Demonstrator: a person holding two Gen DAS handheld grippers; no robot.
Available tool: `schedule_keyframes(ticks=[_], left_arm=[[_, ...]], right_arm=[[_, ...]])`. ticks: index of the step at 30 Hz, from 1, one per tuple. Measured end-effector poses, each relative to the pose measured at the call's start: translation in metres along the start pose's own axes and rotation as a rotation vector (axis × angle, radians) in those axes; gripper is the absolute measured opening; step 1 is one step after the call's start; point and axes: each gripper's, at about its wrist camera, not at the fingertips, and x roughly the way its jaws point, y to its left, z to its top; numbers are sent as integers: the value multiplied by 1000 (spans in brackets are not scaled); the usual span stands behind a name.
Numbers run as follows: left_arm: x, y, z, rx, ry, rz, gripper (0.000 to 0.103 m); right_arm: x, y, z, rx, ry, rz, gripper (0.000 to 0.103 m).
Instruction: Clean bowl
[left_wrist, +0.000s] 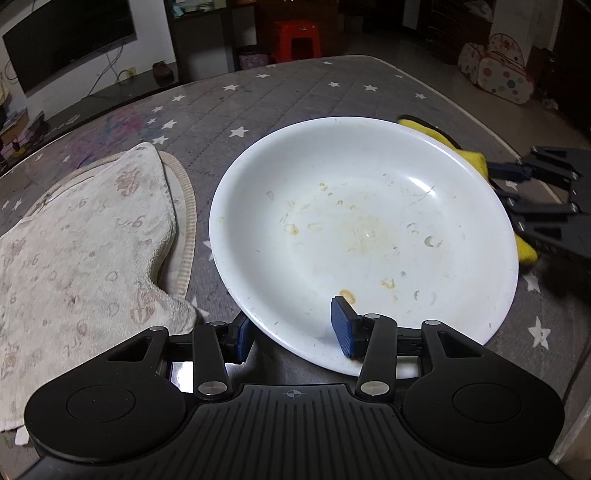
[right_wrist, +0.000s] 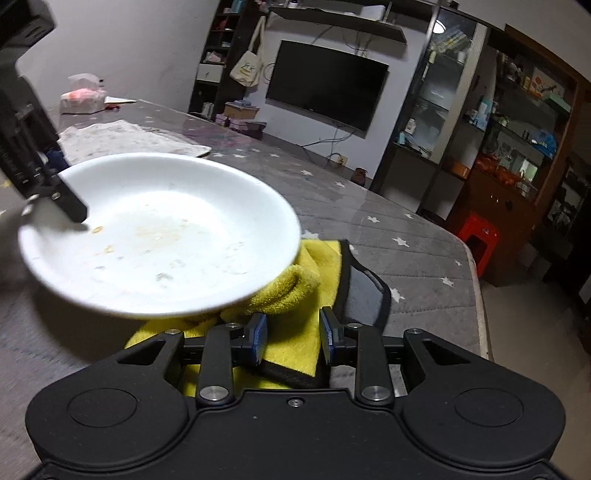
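Note:
A shallow white bowl with dried yellowish food stains sits on the grey star-patterned cloth. My left gripper is open and straddles the bowl's near rim, one pad inside and one outside below it. The bowl also shows in the right wrist view, its far edge over a yellow cleaning cloth. My right gripper is open, its pads on either side of a fold of the yellow cloth. In the left wrist view the yellow cloth peeks out behind the bowl by the right gripper.
A cream patterned towel lies left of the bowl on the table cloth. A tissue pack sits at the table's far end. The table edge drops off to the right, with a red stool beyond.

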Motion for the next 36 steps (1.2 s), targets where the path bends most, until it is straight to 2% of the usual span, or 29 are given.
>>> schedule_keyframes(ticks=[5, 14, 24, 27, 31, 34, 36], left_arm=[[0, 0, -3, -51, -6, 2, 51], [-3, -4, -7, -182, 2, -11, 48], [-3, -2, -6, -151, 2, 30, 44], [-3, 2, -4, -154, 3, 31, 41], [-2, 6, -2, -153, -1, 34, 39], [-1, 8, 0, -149, -5, 41, 38], [0, 9, 2, -149, -4, 46, 37]], right_arm=[[8, -6, 3, 19, 8, 21, 31], [2, 3, 4, 7, 27, -1, 30], [-12, 21, 6, -63, 45, 4, 23], [-17, 24, 6, -43, 60, -3, 23], [-29, 24, 7, -3, 64, -10, 28], [-38, 21, 6, 32, 53, 15, 35], [-46, 20, 7, 65, 39, 66, 41]])
